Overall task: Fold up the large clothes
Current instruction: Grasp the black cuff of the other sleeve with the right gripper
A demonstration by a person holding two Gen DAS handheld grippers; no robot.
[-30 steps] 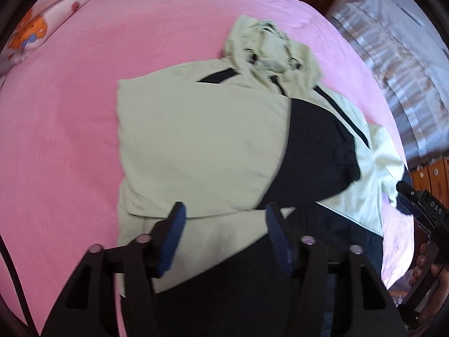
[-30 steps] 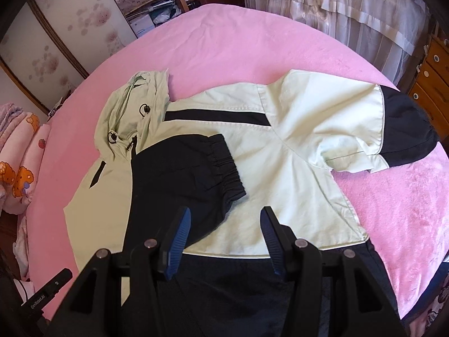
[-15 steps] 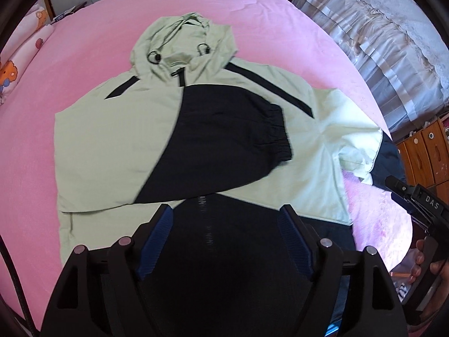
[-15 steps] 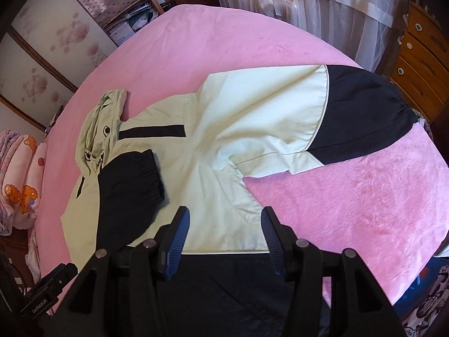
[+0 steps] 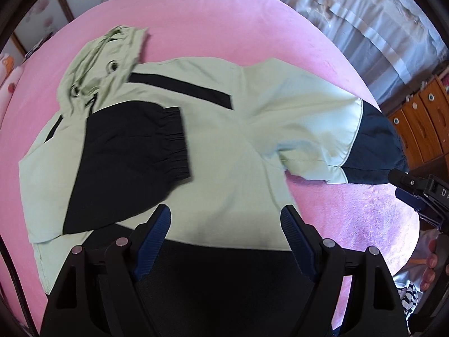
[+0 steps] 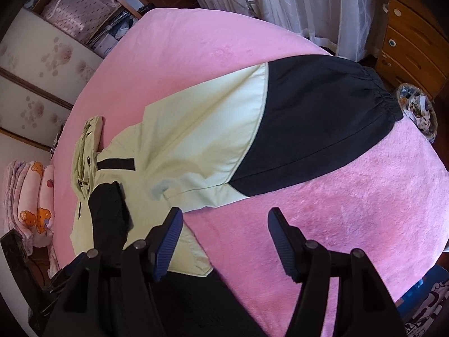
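A pale green and black hooded jacket (image 5: 230, 151) lies flat on the pink bed (image 5: 224, 19). Its left sleeve (image 5: 126, 163), with a black cuff, is folded across the chest. Its right sleeve (image 6: 280, 123) stretches out to the right, black cuff near the bed edge. My left gripper (image 5: 226, 224) is open and empty above the jacket's black hem. My right gripper (image 6: 224, 227) is open and empty above the bed, just below the outstretched sleeve; it also shows in the left wrist view (image 5: 421, 193).
Wooden drawers (image 6: 415, 28) and white curtains (image 6: 294, 2) stand beyond the bed's right side. Folded pink bedding (image 6: 31, 202) lies at the left. A sliding-door cupboard (image 6: 36, 64) is at the far left.
Both grippers have swung to the right: the left wrist view now centres on the jacket body and right sleeve, the right wrist view on the outstretched right sleeve. The jacket has not moved.
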